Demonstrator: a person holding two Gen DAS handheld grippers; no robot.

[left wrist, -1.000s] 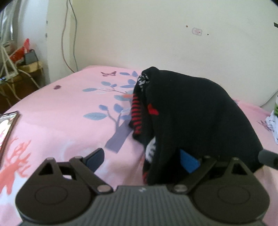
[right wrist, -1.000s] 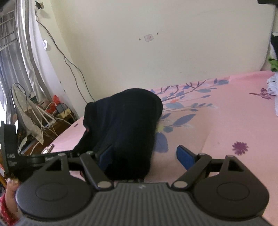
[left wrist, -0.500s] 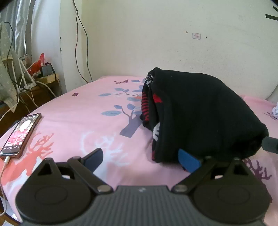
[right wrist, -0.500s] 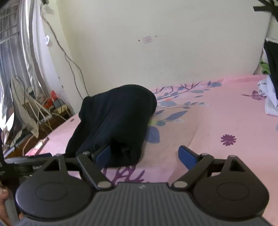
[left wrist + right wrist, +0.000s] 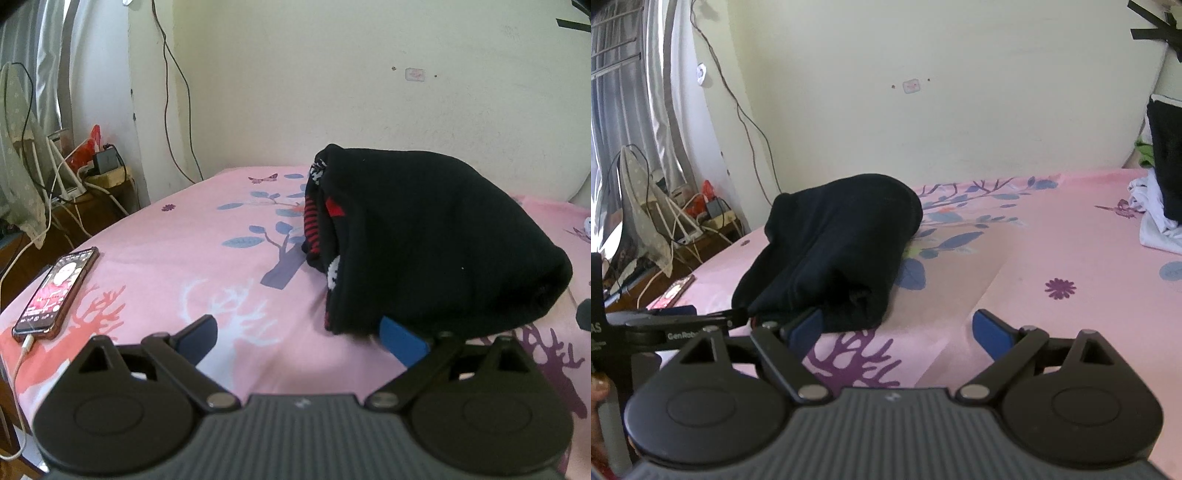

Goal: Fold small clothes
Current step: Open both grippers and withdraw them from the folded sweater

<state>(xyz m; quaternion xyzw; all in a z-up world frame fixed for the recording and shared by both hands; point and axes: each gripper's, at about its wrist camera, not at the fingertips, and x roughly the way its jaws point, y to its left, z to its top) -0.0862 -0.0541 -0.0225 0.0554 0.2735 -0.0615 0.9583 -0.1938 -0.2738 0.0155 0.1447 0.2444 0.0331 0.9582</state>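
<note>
A black knitted garment with red stripes and white marks at its open end lies folded in a bundle on the pink printed bed sheet. My left gripper is open, and its right pad sits at the bundle's near edge. In the right wrist view the same garment lies ahead and to the left. My right gripper is open wide, its left pad is by the bundle's near corner, and nothing is between the pads. The left gripper shows at the left of that view.
A phone on a charging cable lies near the bed's left edge. Beyond that edge stands a low table with plugs and cables. White and black clothes are heaped at the bed's far right. A wall backs the bed.
Both grippers have drawn back from the bundle, which now lies lower and farther ahead on the sheet. The phone has come into the left wrist view.
</note>
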